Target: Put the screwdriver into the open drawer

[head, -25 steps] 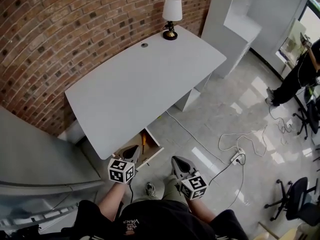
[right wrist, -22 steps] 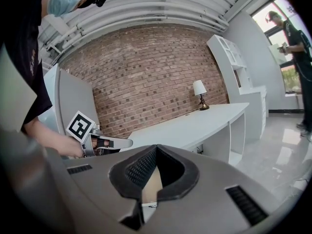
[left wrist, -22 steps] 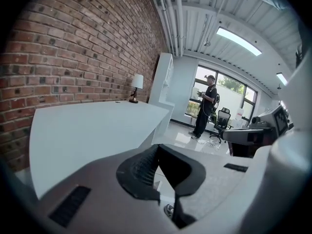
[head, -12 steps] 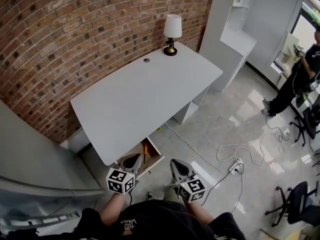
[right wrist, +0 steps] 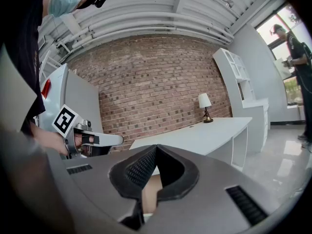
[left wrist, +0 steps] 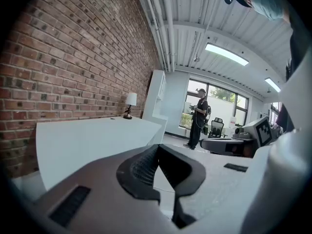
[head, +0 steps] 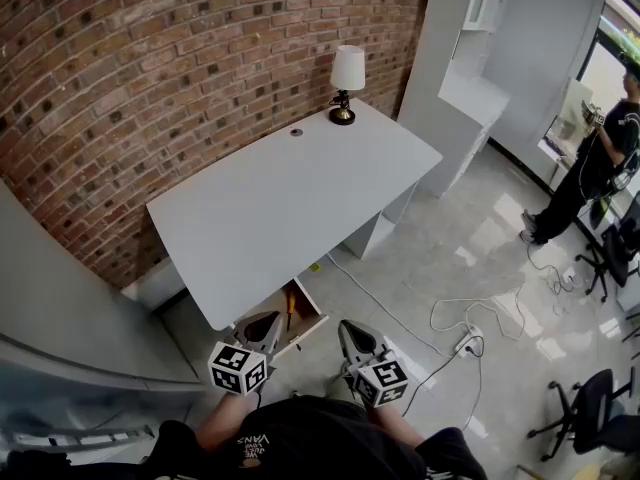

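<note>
Drawn back a little from a second ago, the head view now shows the white desk (head: 290, 198) higher and farther off, while both grippers hang lower, close to the person's body, and are no longer reaching toward the desk. The open drawer (head: 310, 320) juts from under the desk's 6 o'clock edge, and the screwdriver (head: 291, 306), an orange streak, lies inside it toward the drawer's 12 o'clock side. The left gripper (head: 262, 326) sits at the drawer's 7 o'clock, just beside its front. Its jaws are pressed together with nothing between them, as its own view confirms. The right gripper (head: 357, 336) is at the drawer's 4 o'clock, apart from it, jaws likewise closed and empty. The placing looks done, so the step in hand is the retreat. It is done well by pulling both tools straight back toward 6 o'clock, keeping the left one off the drawer front so the drawer neither slides nor jolts the screwdriver. A cable (head: 400, 318) runs across the floor at the right gripper's 2 o'clock and is worth minding underfoot.
</note>
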The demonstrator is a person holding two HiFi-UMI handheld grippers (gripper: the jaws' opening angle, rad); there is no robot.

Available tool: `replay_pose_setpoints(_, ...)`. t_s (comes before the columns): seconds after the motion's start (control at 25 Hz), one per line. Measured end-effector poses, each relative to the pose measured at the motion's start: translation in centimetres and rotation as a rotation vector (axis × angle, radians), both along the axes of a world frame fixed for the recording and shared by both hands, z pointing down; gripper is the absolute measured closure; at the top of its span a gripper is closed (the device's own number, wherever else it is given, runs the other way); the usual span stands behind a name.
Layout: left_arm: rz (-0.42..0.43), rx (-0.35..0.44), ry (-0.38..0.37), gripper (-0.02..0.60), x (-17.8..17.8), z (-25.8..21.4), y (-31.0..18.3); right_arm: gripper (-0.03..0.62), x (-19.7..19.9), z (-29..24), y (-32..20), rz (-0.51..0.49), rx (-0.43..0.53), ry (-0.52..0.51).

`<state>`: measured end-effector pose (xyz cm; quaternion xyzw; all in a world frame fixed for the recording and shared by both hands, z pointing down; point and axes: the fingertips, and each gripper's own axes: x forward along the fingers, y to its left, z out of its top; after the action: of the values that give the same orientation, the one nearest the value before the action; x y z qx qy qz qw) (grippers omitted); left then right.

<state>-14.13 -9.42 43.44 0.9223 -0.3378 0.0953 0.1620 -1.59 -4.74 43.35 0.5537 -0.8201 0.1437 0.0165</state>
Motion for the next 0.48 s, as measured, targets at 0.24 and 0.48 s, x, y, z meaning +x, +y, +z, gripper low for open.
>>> replay_pose_setpoints(0.24,-0.027,0.011,-0.002,0.574,-0.9,-0.1,0.9,0.599,-0.2,-0.6,0.9,-0.001,0.017,0.028)
replay_pose_setpoints(0.48,-0.044,0.010,-0.006,0.574,-1.6,0.0,1.8,0.599,-0.4,-1.1,1.4,0.000,0.034,0.033)
